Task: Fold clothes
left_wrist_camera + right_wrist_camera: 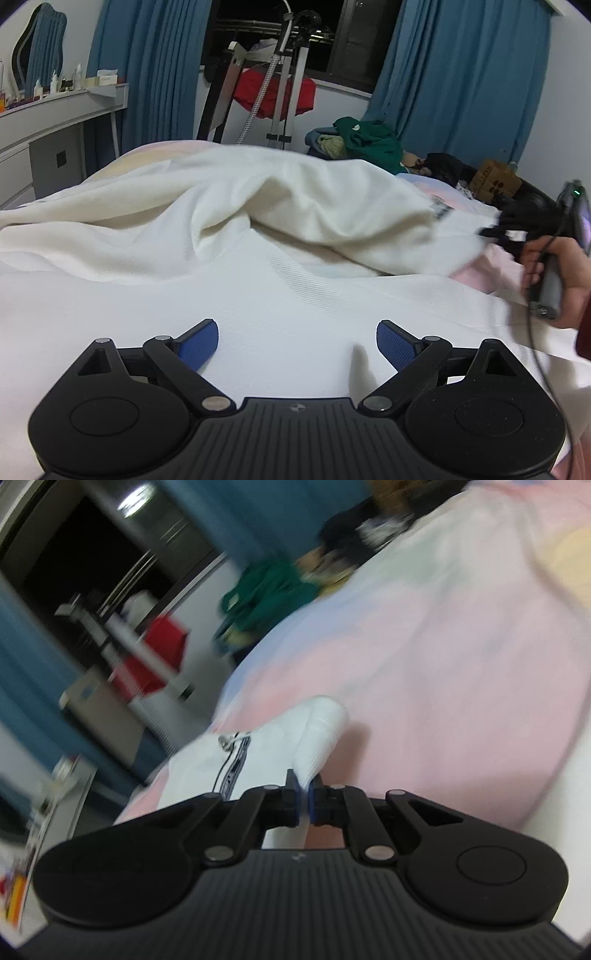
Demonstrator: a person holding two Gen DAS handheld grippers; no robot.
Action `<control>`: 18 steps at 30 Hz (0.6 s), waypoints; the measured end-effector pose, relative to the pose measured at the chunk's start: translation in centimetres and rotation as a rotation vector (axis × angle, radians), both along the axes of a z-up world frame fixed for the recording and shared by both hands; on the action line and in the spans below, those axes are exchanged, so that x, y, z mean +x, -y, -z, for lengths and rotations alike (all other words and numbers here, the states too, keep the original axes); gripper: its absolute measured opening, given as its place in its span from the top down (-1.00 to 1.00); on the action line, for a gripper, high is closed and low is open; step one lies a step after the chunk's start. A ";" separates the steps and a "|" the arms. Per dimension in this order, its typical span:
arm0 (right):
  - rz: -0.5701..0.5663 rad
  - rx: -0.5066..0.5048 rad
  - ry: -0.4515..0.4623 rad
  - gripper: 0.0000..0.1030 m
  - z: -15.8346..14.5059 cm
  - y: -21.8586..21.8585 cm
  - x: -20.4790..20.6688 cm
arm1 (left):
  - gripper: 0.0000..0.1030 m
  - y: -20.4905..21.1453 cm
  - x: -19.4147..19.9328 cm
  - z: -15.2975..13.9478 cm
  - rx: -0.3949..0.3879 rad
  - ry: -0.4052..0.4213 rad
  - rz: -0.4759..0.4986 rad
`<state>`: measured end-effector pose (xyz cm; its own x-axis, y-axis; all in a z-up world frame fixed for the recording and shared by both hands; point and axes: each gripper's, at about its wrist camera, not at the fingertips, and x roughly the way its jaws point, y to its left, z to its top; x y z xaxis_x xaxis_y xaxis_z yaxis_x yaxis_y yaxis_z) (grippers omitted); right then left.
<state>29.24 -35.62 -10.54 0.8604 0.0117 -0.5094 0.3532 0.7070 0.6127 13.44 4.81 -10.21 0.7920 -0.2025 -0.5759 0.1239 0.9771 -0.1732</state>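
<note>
A large white garment (pixel 258 206) lies spread and bunched across the bed. My left gripper (pixel 297 345) is open and empty, low over the white fabric near me, its blue pads (pixel 199 347) wide apart. My right gripper (pixel 303 805) is shut on a white ribbed edge of the garment (pixel 317 734), which has a dark striped trim beside it. In the left wrist view the right gripper (pixel 495 230) holds the garment's right end, pulled out to the right above the pink bedsheet (pixel 480 273).
A pile of green and dark clothes (pixel 362 140) sits at the bed's far end, with a cardboard box (pixel 495 181) to its right. A grey dressing table (pixel 55 122) stands at the left. A clothes steamer stand (pixel 280 85) and blue curtains are behind the bed.
</note>
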 end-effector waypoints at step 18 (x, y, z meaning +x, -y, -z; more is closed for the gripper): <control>0.291 -0.117 0.033 0.87 -0.6 17.2 -3.8 | -0.83 1.4 0.4 0.6 0.001 0.018 0.055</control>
